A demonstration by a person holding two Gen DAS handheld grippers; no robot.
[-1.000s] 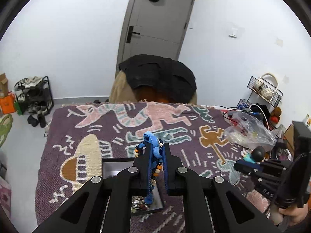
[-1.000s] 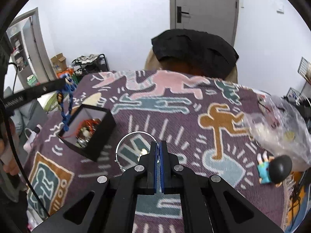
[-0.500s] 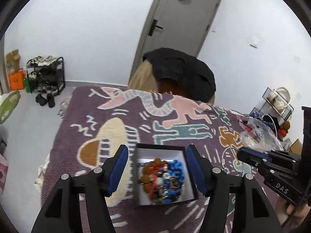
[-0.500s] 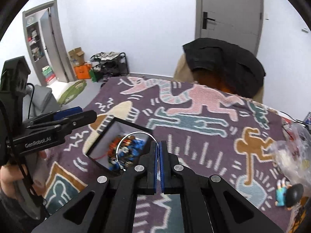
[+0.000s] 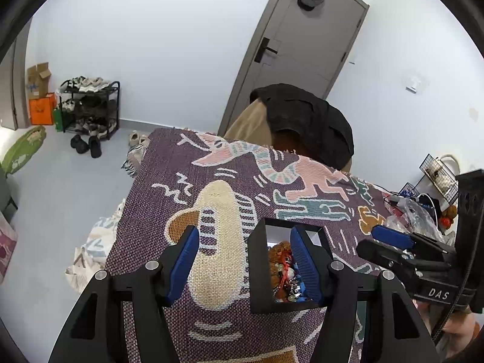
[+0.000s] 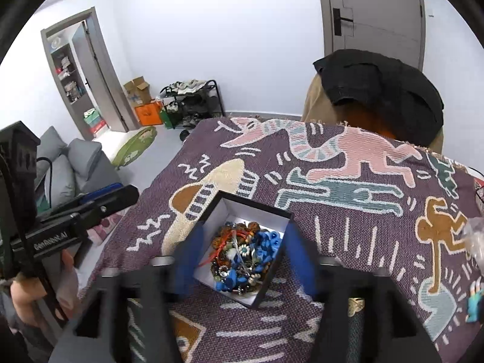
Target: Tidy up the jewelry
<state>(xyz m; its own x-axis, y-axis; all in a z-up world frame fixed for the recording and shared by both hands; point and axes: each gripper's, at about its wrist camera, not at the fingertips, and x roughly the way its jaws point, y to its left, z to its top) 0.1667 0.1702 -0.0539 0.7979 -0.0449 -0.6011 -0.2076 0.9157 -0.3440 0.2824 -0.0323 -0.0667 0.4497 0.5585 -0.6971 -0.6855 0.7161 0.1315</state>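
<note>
Both grippers hover empty, left gripper (image 5: pixel 243 260) and right gripper (image 6: pixel 239 267) with fingers spread apart, over the black jewelry box (image 6: pixel 208 211) at six o'clock on the patterned tabletop (image 6: pixel 348 242), beads (image 6: pixel 242 254) heaped inside—better pull straight up, clear of its walls.

The right gripper (image 6: pixel 239 260) hangs right over the black box (image 6: pixel 273 275), its blue-padded fingers (image 6: pixel 298 257) spread wide and blurred, one on each side of the box. Nothing sits between them. Inside the white-lined box lies a tangle of jewelry (image 6: pixel 242 257): blue beads, brown beads, a red cord, metal bits. The box rests on the patterned blanket (image 6: pixel 348 181). At nine o'clock the left gripper (image 6: pixel 99 202) pokes in from the edge, held in a hand (image 6: pixel 27 299), well apart from the box.
</note>
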